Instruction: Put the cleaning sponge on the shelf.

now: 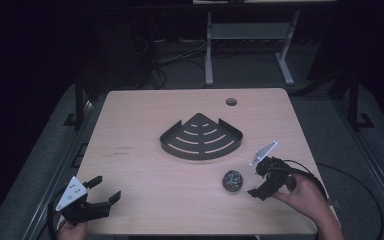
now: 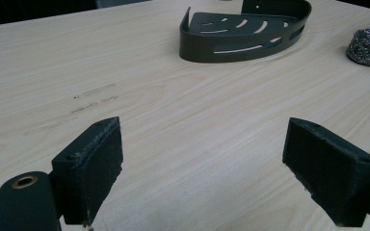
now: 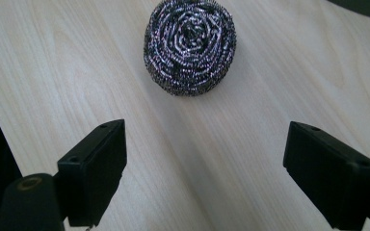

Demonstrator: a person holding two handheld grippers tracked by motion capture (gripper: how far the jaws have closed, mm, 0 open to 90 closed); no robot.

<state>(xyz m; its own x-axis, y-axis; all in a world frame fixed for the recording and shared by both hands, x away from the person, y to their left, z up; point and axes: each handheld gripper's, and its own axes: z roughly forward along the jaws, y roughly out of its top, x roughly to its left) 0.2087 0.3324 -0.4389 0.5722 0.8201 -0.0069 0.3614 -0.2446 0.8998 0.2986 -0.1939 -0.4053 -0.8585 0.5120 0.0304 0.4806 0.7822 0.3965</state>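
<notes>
The steel wool scourer (image 1: 233,180) is lying on the counter (image 1: 145,175) toward the near right corner, at about five o'clock from the corner caddy (image 1: 200,137) and well apart from it; in the right gripper view the scourer (image 3: 189,45) is sitting just ahead of the jaws, centred between them. The right hand-held gripper (image 1: 260,183) is hovering just beside the scourer at its three o'clock, spread wide and gripping nothing. To take it well, the jaws are probably best brought forward until the pads are straddling the widest part of the coil, kept low to the wood, then closed gently, since the springy wire is likely giving under pressure and could squirt out of a shallow pinch. The caddy, a dark slotted metal tray with a low rim, is sitting mid-counter with nothing inside it. The left hand-held gripper (image 1: 101,189) is idling at the near left corner, at eight o'clock from the caddy, likewise spread and carrying nothing
</notes>
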